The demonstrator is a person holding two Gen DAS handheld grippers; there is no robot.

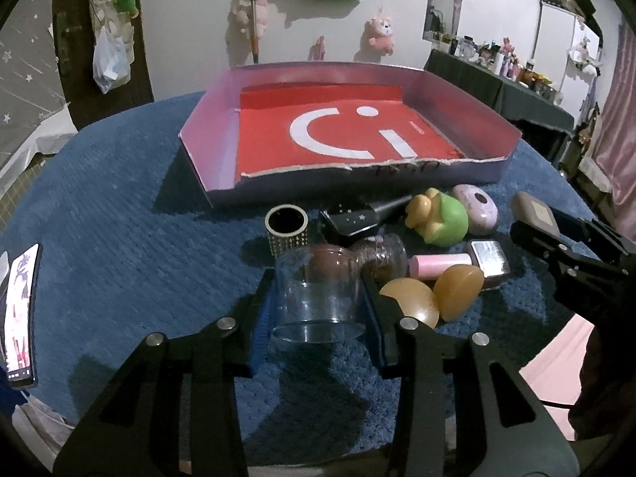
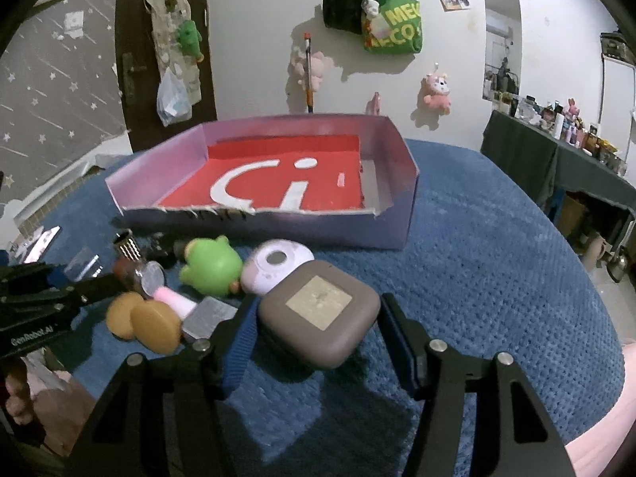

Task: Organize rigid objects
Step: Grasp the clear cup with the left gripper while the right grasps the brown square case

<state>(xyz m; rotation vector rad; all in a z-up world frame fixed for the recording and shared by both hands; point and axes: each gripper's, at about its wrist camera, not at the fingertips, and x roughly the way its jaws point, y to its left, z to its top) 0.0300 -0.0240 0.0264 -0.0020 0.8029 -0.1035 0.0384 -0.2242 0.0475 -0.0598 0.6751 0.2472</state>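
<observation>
- The clear glass cup [image 1: 318, 294] lay on its side on the blue-covered desk [image 1: 119, 206], at the near edge of the clutter, and our left gripper [image 1: 318, 318] had its fingers [image 1: 260, 318] clenched against the cup's two sides.
- The brown rounded-square case [image 2: 318, 314] sat at the right end of the pile; our right gripper [image 2: 318, 342] had its fingers [image 2: 238, 342] closed on its flanks.
- Between the two lay the green frog toy [image 1: 441, 218], a lilac oval compact [image 2: 274, 264], a pink tube [image 1: 439, 265], two amber half-domes [image 1: 433, 292], a studded ring-shaped holder [image 1: 286, 228] and a dark starred case [image 1: 353, 218], mostly touching one another.
- Beyond them stood the shallow lilac box [image 1: 473, 119] with its red floor bare.
- We judged this the grasping step, with nothing sorted yet. The next move called for lifting both pieces clear of their neighbours and carrying them over the box's near wall, keeping the slick glass from slipping.
</observation>
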